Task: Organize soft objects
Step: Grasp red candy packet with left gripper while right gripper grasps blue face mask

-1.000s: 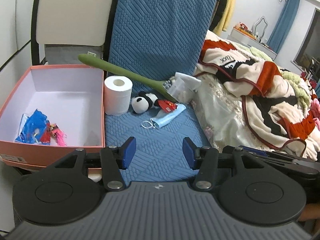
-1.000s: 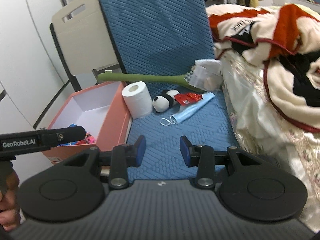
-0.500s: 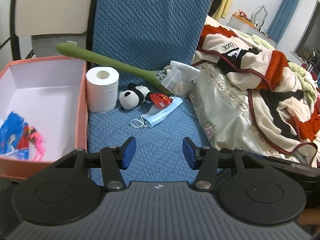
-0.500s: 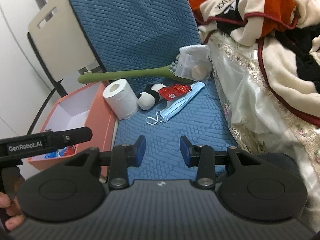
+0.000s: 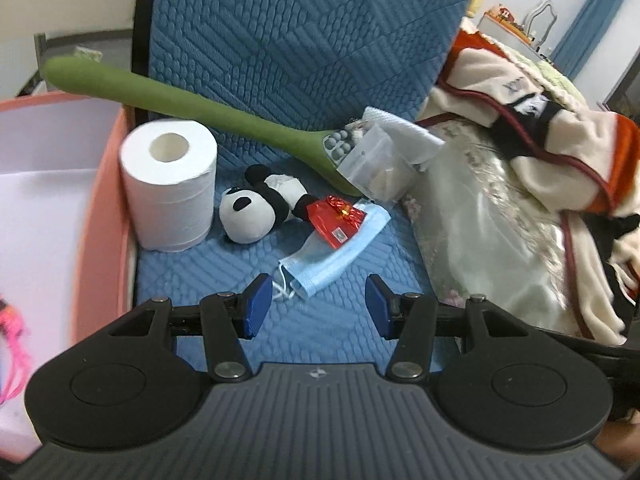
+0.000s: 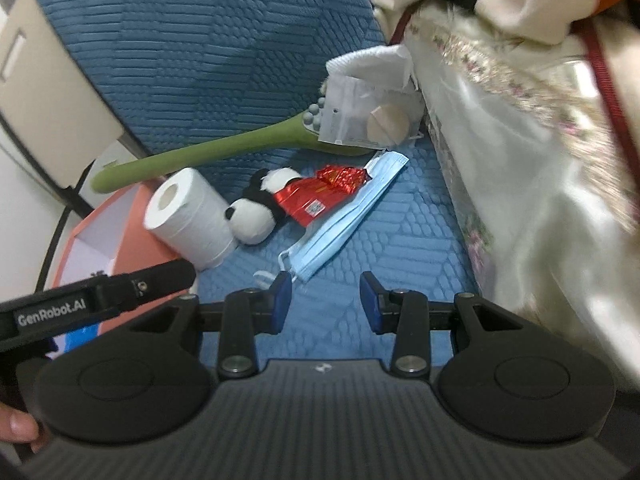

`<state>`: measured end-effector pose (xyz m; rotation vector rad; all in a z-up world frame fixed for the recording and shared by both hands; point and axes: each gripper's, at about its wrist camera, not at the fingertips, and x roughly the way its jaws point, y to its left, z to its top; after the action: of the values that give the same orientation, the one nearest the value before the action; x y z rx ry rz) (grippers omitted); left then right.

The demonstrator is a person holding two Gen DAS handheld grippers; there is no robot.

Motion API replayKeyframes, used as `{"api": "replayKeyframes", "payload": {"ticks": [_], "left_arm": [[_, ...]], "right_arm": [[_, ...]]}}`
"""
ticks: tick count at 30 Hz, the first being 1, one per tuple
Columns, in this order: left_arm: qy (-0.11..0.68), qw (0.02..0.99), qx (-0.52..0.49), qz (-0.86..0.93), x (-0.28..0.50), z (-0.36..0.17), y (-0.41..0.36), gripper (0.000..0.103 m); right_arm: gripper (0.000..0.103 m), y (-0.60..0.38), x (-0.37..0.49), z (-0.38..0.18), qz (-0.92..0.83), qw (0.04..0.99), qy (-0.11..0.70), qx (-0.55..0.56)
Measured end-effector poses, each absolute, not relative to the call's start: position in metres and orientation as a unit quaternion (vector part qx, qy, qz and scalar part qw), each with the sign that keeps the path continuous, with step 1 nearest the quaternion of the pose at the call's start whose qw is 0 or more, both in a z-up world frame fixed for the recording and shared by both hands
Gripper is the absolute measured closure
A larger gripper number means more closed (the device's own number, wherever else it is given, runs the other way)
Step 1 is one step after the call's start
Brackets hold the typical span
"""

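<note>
On the blue quilted mat lie a panda plush, a red foil packet, a light blue face mask and an upright toilet paper roll. A long green massage stick leans behind them, its head under a clear bag. My left gripper is open and empty, just short of the mask. My right gripper is open and empty, also just short of the mask.
A pink open box stands left of the mat with a pink item inside. A heap of blankets borders the mat on the right. The left gripper's body shows at the left of the right wrist view.
Both grippers have moved forward and down toward the mask and panda; the objects loom larger. Both stay open and empty.
</note>
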<state>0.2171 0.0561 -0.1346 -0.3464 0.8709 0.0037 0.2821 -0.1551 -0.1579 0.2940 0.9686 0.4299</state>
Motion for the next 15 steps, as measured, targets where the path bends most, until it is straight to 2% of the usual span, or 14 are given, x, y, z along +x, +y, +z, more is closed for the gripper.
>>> {"api": "replayKeyframes", "payload": {"ticks": [11,15], "left_arm": [[0.435,0.874,-0.216,-0.014,0.293,-0.189,0.069,0.047],[0.434,0.864,-0.255,-0.018,0.31,-0.205,0.075,0.054]], "right_arm": [[0.061,-0.135,0.355,-0.206,0.196,0.828,0.497,0.169],[0.064,-0.13,0.372,-0.219,0.199,0.824,0.504,0.165]]}}
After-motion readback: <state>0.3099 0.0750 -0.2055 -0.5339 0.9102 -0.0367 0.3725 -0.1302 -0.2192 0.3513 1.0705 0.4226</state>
